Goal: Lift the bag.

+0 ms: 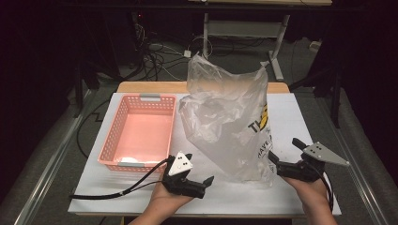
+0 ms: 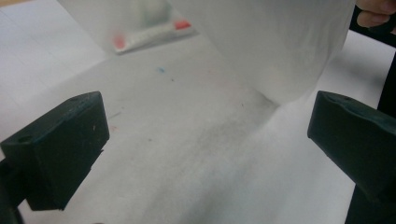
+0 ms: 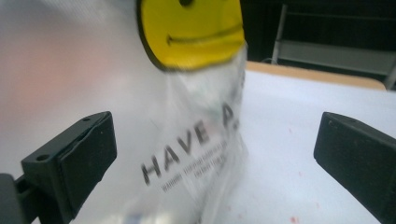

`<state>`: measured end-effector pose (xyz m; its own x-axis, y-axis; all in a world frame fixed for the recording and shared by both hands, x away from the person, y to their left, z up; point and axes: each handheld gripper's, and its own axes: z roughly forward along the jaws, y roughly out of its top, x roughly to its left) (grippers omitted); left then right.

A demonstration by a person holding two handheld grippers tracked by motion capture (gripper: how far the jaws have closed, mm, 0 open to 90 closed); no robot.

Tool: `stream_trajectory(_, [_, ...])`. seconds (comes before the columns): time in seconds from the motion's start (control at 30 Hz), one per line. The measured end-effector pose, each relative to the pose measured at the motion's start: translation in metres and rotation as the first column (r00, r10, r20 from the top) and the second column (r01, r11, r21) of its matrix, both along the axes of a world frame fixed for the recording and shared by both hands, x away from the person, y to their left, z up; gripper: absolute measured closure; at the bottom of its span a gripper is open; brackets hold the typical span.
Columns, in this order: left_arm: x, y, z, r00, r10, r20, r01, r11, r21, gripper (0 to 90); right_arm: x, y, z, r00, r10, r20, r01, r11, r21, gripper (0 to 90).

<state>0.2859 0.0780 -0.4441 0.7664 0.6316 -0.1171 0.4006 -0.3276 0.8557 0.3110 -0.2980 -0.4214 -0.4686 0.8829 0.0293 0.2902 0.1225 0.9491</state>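
So the clear plastic bag [image 1: 228,123] is standing upright on the white table [image 1: 300,117], puffed up and open at the top, and both grippers are parked low at its base, one on each side. The left gripper [image 1: 199,176] sits just short of the bag's near corner with its jaws spread wide, nothing between them but bare tabletop, so it isn't holding anything yet. The right gripper [image 1: 282,156] is the same deal: jaws apart, with the printed side of the bag (smiley face, "HAVE A...") right in front of it and close to its left jaw. My guess is they're flanking it like this so each can pinch a side and keep the floppy thing steady. The pink basket [image 1: 115,136] sits beyond the left gripper, off to its left, looks empty.
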Motion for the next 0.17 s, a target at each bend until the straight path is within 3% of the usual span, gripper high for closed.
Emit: stream_trajectory(0.17, [0.0026, -0.0008, -0.0076, 0.9996, 0.008, -0.027, -0.008, 1.0000, -0.003, 0.0, 0.0003, -0.0040, -0.0069, 0.9998, -0.015, -0.011, 0.015, 1.000, -0.007, 0.0])
